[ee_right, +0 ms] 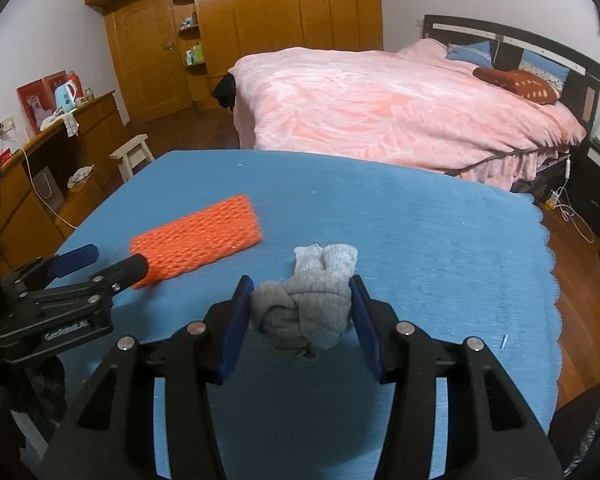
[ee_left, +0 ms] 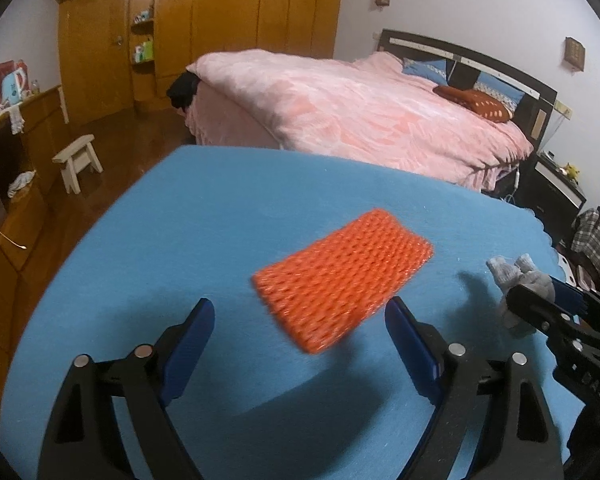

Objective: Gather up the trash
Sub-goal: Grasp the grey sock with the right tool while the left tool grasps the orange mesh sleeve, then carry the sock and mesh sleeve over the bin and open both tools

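you are working over a surface [ee_right: 420, 240] covered in blue cloth, with a pink-covered bed [ee_right: 380, 112] beyond its far edge and wooden wardrobes [ee_right: 300, 4] against the far wall.

your right tool [ee_right: 300, 312] is clamped around a balled-up grey sock [ee_right: 304, 312] at the near middle of the surface. both blue pads touch the bundle's sides, so it looks gripped. the jaws stand about half open because the bundle is bulky. the sock's paler cuff ends stick out on the far side, past the fingertips. whether the bundle rests on the cloth or is just lifted, you cannot tell.

your left tool [ee_left: 300, 320] has its jaws spread wide and holds nothing. it points down at an orange foam net sleeve [ee_left: 340, 276], the kind wrapped around fruit. the sleeve lies flat on the cloth to the left of the sock and apart from it. in the left wrist view its near corner sits between the two open fingers, but no pad presses on it. the wide spread probably suits the sleeve's broad, flat shape, letting you straddle a corner or a short edge.

no bin or bag for the trash shows in either view.
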`<act>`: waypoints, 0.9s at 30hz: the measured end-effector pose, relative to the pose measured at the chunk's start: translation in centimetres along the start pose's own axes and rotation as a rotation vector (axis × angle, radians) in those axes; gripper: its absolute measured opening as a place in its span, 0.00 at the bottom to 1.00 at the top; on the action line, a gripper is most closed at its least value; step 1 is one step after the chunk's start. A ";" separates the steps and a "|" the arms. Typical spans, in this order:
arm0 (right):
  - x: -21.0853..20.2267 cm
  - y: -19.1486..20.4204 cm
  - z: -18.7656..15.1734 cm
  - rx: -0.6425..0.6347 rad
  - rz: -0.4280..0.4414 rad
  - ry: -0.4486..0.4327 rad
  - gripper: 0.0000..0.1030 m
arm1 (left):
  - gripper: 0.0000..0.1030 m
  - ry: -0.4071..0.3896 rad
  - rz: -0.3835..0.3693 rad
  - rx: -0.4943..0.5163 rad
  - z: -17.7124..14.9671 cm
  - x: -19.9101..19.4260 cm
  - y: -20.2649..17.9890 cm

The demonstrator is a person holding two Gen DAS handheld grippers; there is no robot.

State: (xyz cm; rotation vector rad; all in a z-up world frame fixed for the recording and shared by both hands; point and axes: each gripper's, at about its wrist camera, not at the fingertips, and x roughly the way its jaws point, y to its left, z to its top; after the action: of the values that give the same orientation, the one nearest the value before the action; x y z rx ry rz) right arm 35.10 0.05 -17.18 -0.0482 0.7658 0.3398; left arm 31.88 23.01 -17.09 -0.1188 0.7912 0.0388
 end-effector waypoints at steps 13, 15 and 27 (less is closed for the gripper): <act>0.7 -0.5 -0.9 0.005 0.002 0.021 0.46 | 0.63 0.102 0.019 0.065 0.3 3.0 -2.0; 0.8 -0.5 -0.9 0.006 0.001 0.024 0.46 | 0.56 0.099 0.024 0.076 0.3 2.9 -2.2; 0.2 -0.8 -1.0 0.022 0.003 0.016 0.46 | 0.12 0.070 0.025 0.054 0.3 1.9 -2.2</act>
State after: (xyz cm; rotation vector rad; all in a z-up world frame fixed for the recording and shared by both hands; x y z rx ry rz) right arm 34.83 -0.83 -18.17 -0.0288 0.7855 0.3339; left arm 33.63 20.81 -18.00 -0.0595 0.8634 0.0371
